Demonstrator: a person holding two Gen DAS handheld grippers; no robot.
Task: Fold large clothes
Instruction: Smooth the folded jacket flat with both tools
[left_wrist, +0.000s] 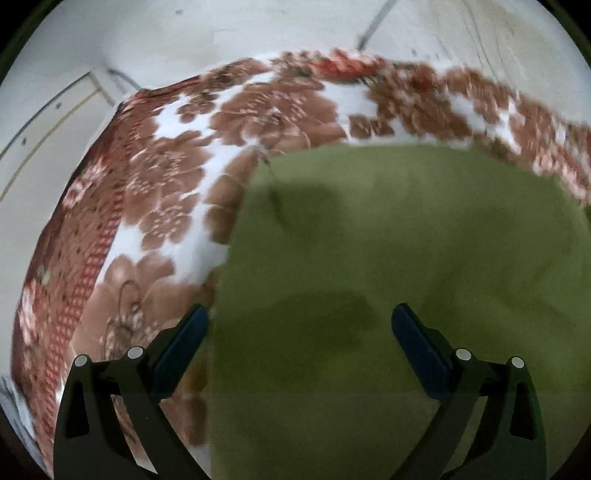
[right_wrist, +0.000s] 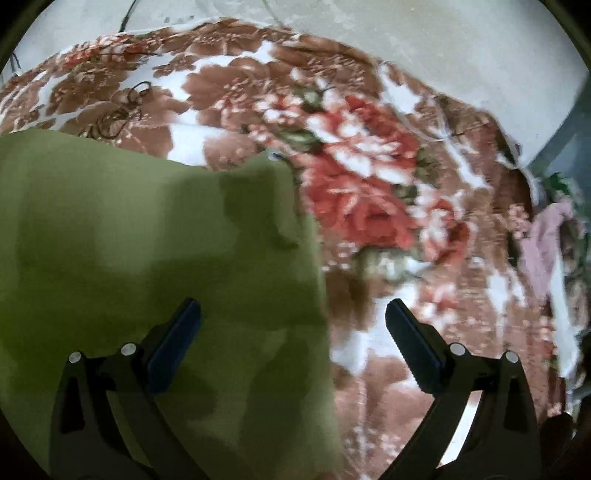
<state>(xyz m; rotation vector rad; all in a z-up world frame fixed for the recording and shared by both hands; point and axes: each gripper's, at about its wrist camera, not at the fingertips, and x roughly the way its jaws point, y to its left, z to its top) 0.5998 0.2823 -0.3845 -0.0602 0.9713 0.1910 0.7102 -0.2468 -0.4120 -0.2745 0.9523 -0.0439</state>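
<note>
An olive-green cloth (left_wrist: 388, 277) lies flat on a floral blanket (left_wrist: 159, 192) of brown, red and white. In the left wrist view its left edge runs down just inside my left finger, and my left gripper (left_wrist: 301, 317) hangs open above the cloth with nothing between its pads. In the right wrist view the green cloth (right_wrist: 147, 240) fills the left half and its right edge passes between the fingers. There my right gripper (right_wrist: 293, 314) is open over that edge, holding nothing. The floral blanket (right_wrist: 369, 184) spreads to the right. Both views are blurred.
A pale floor (left_wrist: 221, 33) shows beyond the blanket's far edge, with a dark line across it. At the right rim of the right wrist view lies a pinkish cloth (right_wrist: 543, 251) past the blanket's edge, with a grey surface (right_wrist: 565, 140) above it.
</note>
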